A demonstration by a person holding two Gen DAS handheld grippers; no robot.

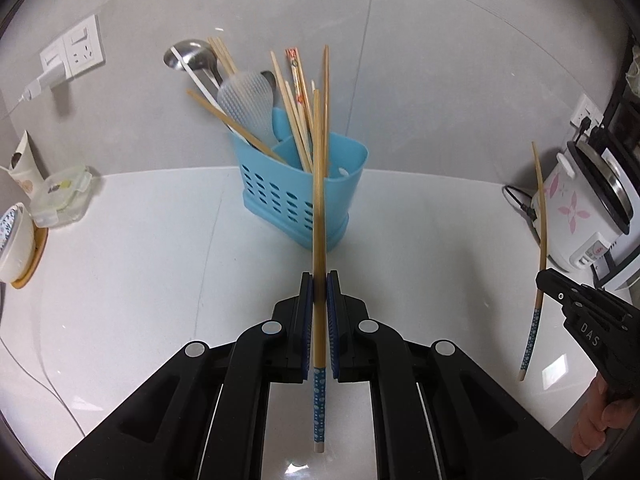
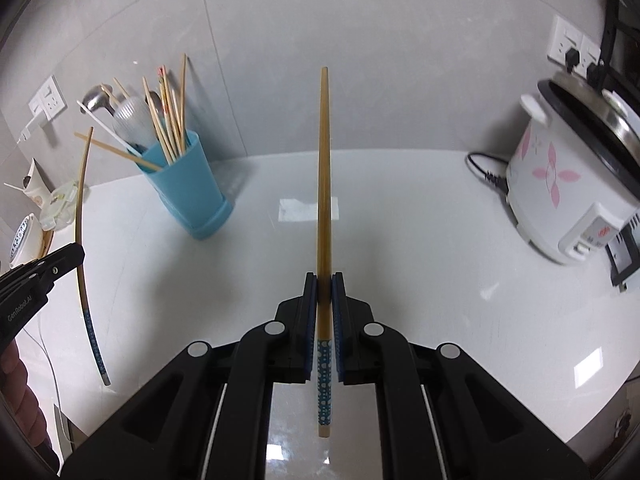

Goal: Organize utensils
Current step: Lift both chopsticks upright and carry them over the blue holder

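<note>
Blue pads on the left gripper (image 1: 320,280) are pressing from both sides on a bamboo chopstick (image 1: 319,208), the jaws closed down to its thin shaft; its blue dotted handle end is hanging below the pads, toward the camera, and its bare tip is pointing up and away. The right gripper (image 2: 324,280) is clamping a second chopstick (image 2: 324,184) in the same way, jaws narrow on the shaft, dotted end below, tip rising against the grey wall. Both chopsticks are being held in the air above the white surface (image 2: 400,240), each well apart from the other. Beyond the left gripper, a blue perforated utensil holder (image 1: 298,196) is standing upright on the surface near the wall, carrying loose chopsticks, a steel ladle (image 1: 190,56) and a translucent rice paddle (image 1: 248,100). On the right side of the surface, a white rice cooker (image 2: 560,184) with pink flowers is sitting with its lid up. At the left edge, a clear lidded container (image 1: 60,196) and a white bowl (image 1: 12,248) are resting.
</note>
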